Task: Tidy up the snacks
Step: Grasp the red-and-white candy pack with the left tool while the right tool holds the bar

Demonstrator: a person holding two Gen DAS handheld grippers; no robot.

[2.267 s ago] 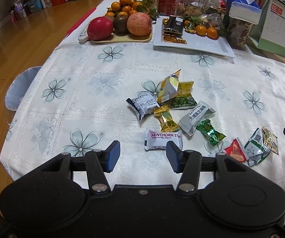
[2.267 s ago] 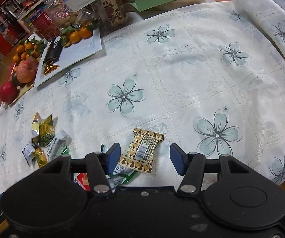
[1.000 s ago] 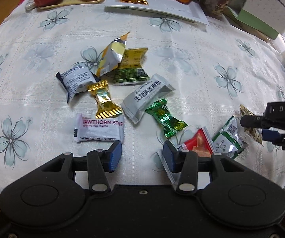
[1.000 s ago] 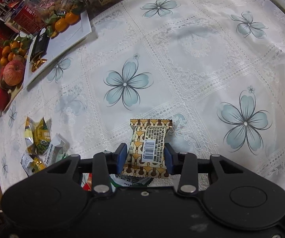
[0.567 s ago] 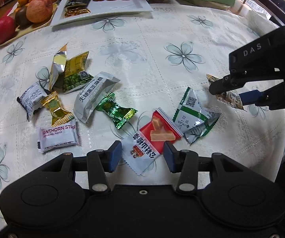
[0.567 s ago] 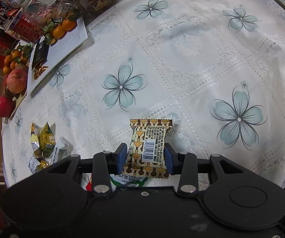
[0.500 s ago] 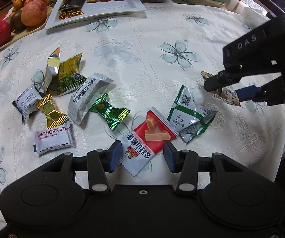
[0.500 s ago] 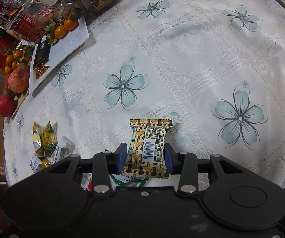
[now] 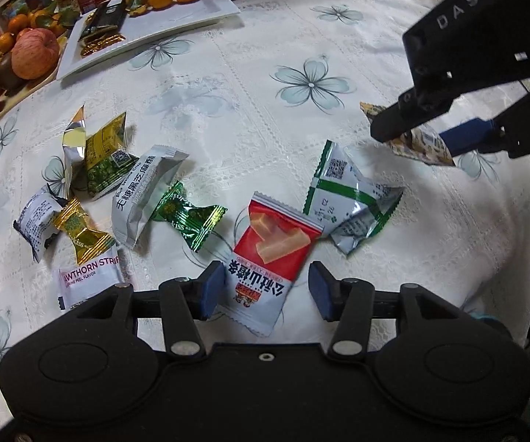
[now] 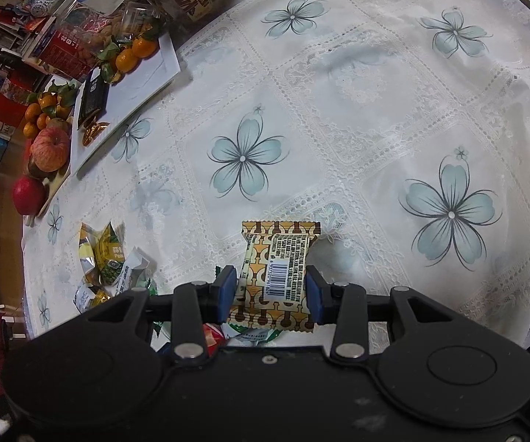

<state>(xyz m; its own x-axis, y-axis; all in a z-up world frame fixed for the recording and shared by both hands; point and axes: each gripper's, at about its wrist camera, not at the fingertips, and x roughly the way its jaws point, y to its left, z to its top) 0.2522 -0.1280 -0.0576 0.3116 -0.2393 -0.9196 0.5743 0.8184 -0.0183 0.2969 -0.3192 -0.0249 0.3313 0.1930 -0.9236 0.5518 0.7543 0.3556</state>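
On a flower-printed white tablecloth, two handheld claws work among scattered snack packets.

Far ahead and left of the left gripper sits a white rectangular tray holding tangerines and dark wrappers; between that gripper's spread blue pads, touching neither, lies the white end of a red and white snack packet; just ahead and to its right, touching the red packet, rests a green and white packet; ahead to the left lie a grey sesame packet, a green foil candy and a gold foil candy; the right gripper has its pads pressed against both sides of a brown patterned snack bar, which looks lifted off the cloth in the left wrist view.
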